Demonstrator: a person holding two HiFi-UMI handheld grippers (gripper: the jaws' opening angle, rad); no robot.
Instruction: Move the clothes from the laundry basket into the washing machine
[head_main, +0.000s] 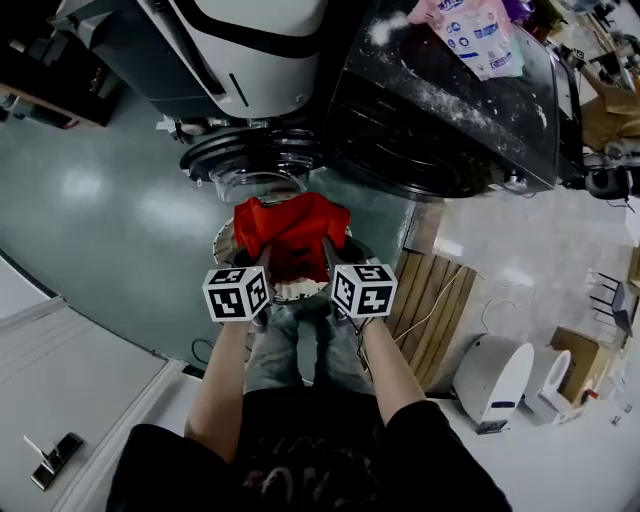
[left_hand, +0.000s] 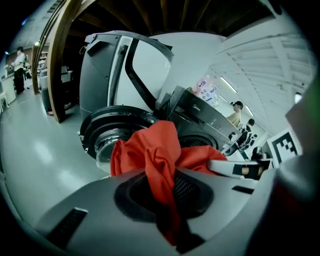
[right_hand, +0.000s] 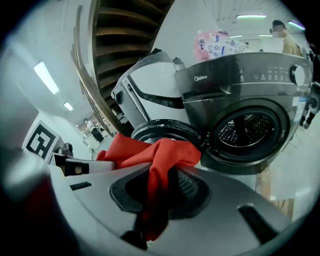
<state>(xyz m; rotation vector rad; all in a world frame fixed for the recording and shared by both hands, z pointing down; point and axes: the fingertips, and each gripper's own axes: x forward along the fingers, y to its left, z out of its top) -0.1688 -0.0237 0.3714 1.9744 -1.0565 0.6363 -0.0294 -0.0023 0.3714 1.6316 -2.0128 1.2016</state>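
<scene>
A bright red garment, crumpled into soft folds, hangs at the centre of the head view, below the dark washing machine at upper right. The left gripper and the right gripper each clamp a fold of it.
</scene>
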